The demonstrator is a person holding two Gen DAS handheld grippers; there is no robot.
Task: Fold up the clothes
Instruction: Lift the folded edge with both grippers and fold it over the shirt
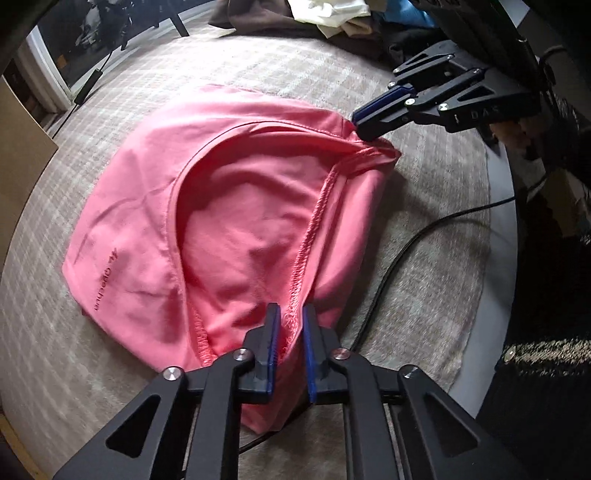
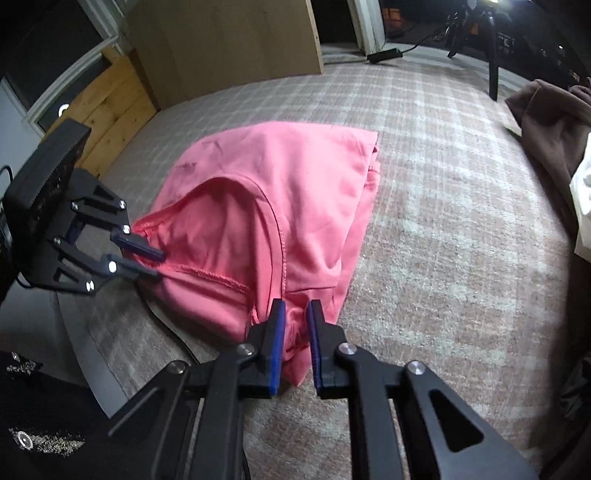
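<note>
A: On the checked rug, near its front edge: item one, pink garment, partly folded, an upper layer doubled over with inner seams showing. Location?

B: Flat on the rug, near edge lifted by both grippers. A black cable runs just beside it on the rug's right side.

A: Left entry?

B: Left gripper: jaws narrowed around a bunched seam at the near hem, fabric filling the gap between the blue pads; reads as a pinch. It reaches forward, low over the rug.

A: Right entry?

B: Right gripper: same state, jaws drawn in on a fold of the hem at the other near corner. In the left view it comes in from the right, angled down at the cloth.

A: Step in hand?

B: My judgement: a fold being carried, both near corners held. The next move calls for keeping the two corners level and the edge taut, so the layer lands square.

A: Other stock?

B: Pile of clothes at the rug's far edge, brown and cream.
</note>
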